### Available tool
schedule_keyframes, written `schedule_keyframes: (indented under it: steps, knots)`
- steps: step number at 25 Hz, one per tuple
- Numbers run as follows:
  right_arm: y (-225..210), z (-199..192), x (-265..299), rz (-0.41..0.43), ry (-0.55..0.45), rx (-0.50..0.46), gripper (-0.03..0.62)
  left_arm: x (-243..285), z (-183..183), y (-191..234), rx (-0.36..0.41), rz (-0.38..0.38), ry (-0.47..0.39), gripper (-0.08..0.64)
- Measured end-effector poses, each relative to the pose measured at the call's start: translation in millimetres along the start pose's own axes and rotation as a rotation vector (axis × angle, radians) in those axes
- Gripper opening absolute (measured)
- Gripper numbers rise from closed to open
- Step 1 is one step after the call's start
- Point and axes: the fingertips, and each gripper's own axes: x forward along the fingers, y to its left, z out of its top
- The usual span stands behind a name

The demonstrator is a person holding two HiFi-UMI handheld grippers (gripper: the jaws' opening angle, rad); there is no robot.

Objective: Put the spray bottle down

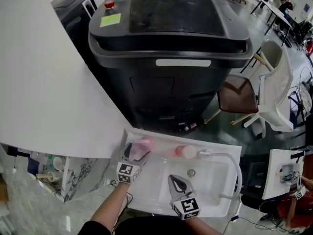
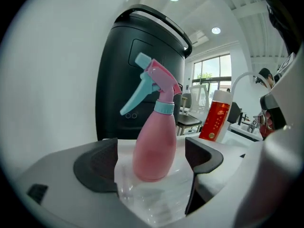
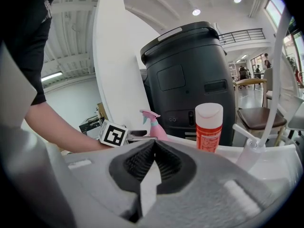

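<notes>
The pink spray bottle [image 2: 154,146] with a light blue trigger stands upright on the sink's back left rim [image 1: 161,137]. It also shows in the head view [image 1: 145,144] and in the right gripper view [image 3: 155,125]. My left gripper [image 2: 152,177] is open wide just in front of it; the bottle stands between the dark pads [image 2: 97,164] without touching either. In the head view the left gripper [image 1: 138,154] is right behind the bottle. My right gripper [image 1: 178,184] hovers over the basin, shut with nothing in it [image 3: 154,145].
A red bottle with a white cap [image 1: 185,152] stands on the rim near the white faucet [image 1: 229,161]. The drain [image 1: 191,172] lies mid-basin. A large black machine [image 1: 171,48] rises behind the sink, a white wall panel [image 1: 44,72] to the left, chairs [image 1: 264,94] to the right.
</notes>
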Motion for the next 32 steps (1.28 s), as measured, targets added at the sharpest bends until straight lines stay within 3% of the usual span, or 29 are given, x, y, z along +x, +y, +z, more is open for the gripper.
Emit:
schedule_keyframes:
  steps: [5,12,13,16,19,23,32]
  knots:
    - [10.2,13.5,-6.3,-0.021,-0.04,-0.002,-0.002,-53.9,4.2,-16.1,-0.047,0.018,-0.016,0.437]
    - [46.1,23.6,-38.8,-0.085,-0.1,0.001,-0.002,-153.0,38.1,-75.2,-0.114,-0.023,-0.052,0.42]
    - [55.5,24.8,-45.0,-0.09,-0.107,0.001,-0.002,-168.8,41.4,-82.3,-0.116,-0.023,-0.051,0.387]
    - [85.4,28.7,-69.2,-0.112,-0.13,-0.003,-0.002,-217.2,50.6,-106.3,-0.138,-0.051,-0.069,0.139]
    - [116.4,29.1,-91.7,-0.132,-0.146,-0.008,-0.002,-262.3,60.8,-130.2,-0.137,-0.096,-0.095,0.043]
    - [156.6,19.0,-120.7,-0.174,-0.155,-0.014,-0.002,-317.7,67.4,-151.5,-0.074,-0.119,-0.119,0.035]
    - [215.5,-6.6,-173.5,-0.264,-0.158,-0.057,-0.003,-396.9,53.2,-171.8,-0.041,-0.129,-0.13,0.028]
